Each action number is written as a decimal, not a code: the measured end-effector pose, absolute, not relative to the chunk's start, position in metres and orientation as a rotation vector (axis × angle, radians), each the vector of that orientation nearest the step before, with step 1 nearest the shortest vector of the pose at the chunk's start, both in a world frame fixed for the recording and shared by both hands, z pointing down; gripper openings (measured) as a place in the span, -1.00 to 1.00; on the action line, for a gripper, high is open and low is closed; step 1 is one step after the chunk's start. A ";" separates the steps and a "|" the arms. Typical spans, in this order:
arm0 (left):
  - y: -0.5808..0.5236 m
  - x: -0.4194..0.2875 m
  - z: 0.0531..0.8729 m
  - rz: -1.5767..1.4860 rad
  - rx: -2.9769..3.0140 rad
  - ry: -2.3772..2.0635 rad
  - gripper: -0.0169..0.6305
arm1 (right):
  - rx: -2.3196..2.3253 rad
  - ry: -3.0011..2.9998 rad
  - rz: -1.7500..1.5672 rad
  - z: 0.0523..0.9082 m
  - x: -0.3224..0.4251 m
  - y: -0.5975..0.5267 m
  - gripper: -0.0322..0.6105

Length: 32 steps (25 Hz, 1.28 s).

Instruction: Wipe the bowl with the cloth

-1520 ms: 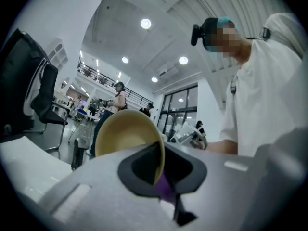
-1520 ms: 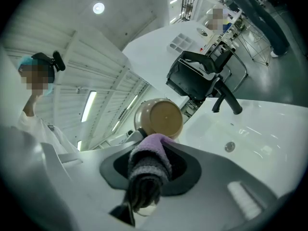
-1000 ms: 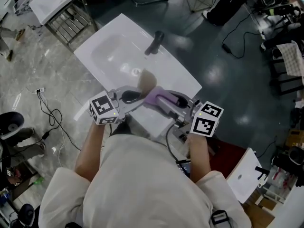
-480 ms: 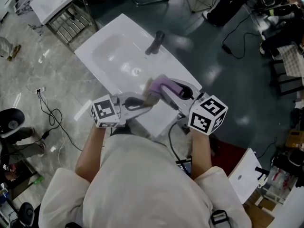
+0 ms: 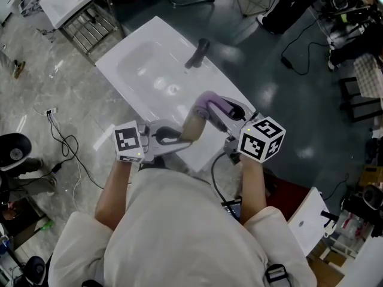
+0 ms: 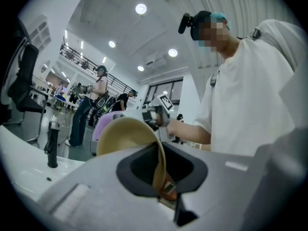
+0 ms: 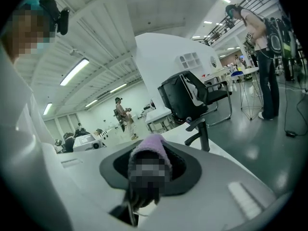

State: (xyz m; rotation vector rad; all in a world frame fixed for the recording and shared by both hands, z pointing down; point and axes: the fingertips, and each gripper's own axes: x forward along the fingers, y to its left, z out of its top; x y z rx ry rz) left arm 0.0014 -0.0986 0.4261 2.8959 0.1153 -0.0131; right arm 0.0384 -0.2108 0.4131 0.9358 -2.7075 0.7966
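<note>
Left gripper is pinching the rim of the tan round bowl. Its jaws are opening, with the rim between them and the pads on it. The bowl is hanging tilted in the air over the near edge of the white rectangular washbasin. Right gripper is clamping the purple fluffy cloth, jaws pressed onto it. The cloth is sitting just beside the bowl's upper edge (can't tell if they're touching). Black faucet is standing at the basin's far side, well apart from both.
</note>
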 end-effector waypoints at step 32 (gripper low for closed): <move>-0.140 -0.015 0.407 -0.198 2.893 -0.187 -0.92 | 0.757 -2.761 1.132 0.417 0.024 -0.146 -0.59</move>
